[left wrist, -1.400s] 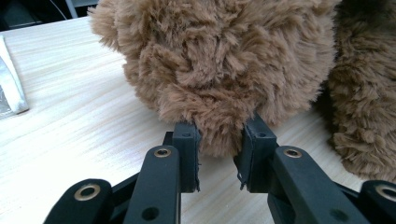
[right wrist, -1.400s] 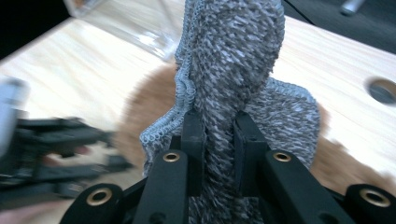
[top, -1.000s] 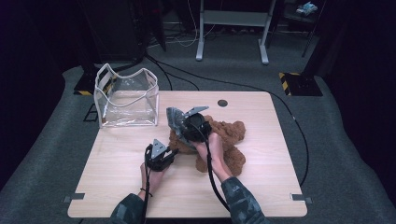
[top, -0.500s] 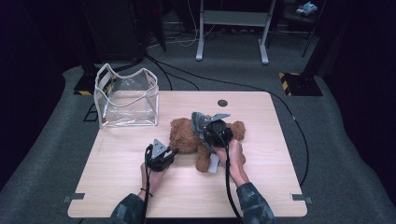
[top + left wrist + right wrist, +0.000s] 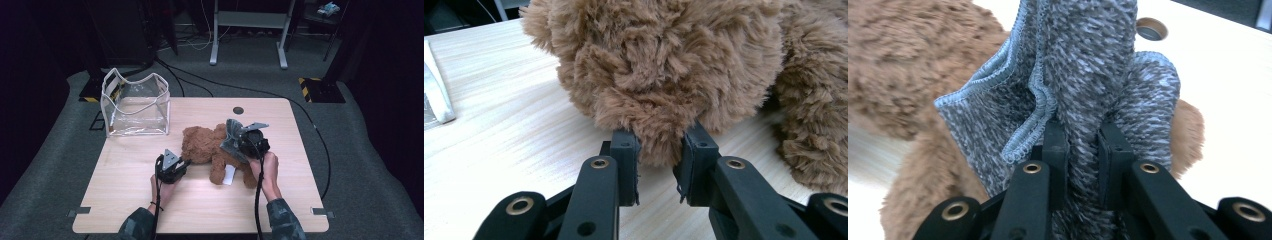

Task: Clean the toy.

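The left tongs (image 5: 184, 163) lie low on the tabletop (image 5: 130, 200), clamped on a tuft of the brown teddy bear (image 5: 210, 147) lying mid-table. The right tongs (image 5: 229, 136), raised over the bear's body, are clamped on a bunched grey cloth (image 5: 1088, 80). A clear plastic bag (image 5: 136, 105) stands apart at the far left corner.

clear bag (image 5: 136, 105), wooden table (image 5: 280, 205), cables (image 5: 210, 86)

The right claw (image 5: 235, 141) and its grey cloth (image 5: 231, 137) hide the bear's (image 5: 202, 145) middle in the high view. In the left gripper view the picture's top and right edges cut the bear (image 5: 664, 75) off, and in the right gripper view its fur at the left is blurred.
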